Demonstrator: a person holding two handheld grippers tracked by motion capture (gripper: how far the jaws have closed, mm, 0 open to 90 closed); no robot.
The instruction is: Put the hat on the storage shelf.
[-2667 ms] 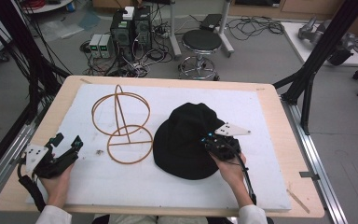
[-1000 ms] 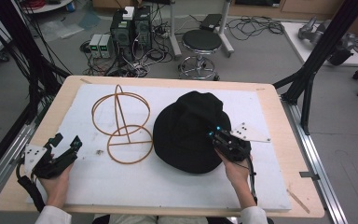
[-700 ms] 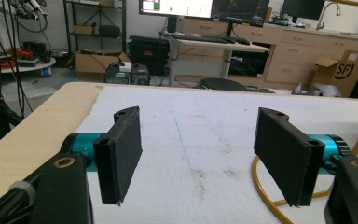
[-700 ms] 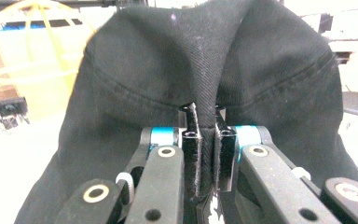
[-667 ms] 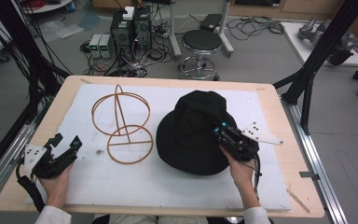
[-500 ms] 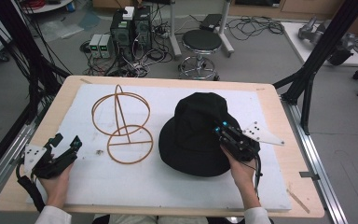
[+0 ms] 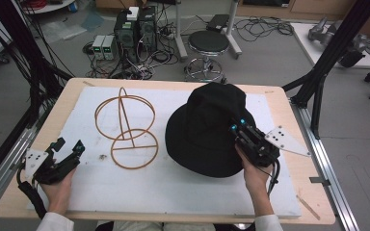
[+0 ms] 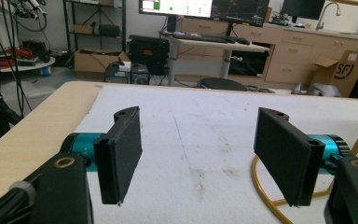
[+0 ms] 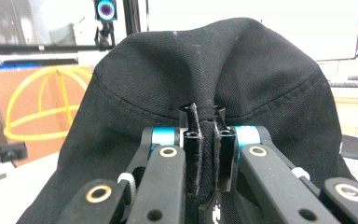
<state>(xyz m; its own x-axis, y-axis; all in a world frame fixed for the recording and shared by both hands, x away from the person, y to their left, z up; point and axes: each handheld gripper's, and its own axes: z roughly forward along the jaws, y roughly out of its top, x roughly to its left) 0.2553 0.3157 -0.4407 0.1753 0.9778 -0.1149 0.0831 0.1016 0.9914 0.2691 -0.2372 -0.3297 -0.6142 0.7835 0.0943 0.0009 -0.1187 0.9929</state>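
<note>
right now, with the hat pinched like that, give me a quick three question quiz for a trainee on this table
1. True or false: the right gripper is shut on a fold of the black hat.
2. Which way do the left gripper's jaws stand? A) wide apart with nothing between them B) shut on the wire stand C) shut on the hat
3. What stands on the white mat between the left gripper and the hat?

Key
1. True: in the right gripper view the pads pinch the cloth just above the brim.
2. A: the left gripper view shows bare mat between the pads.
3. The orange wire stand, a ring base with upright hoops.
</note>
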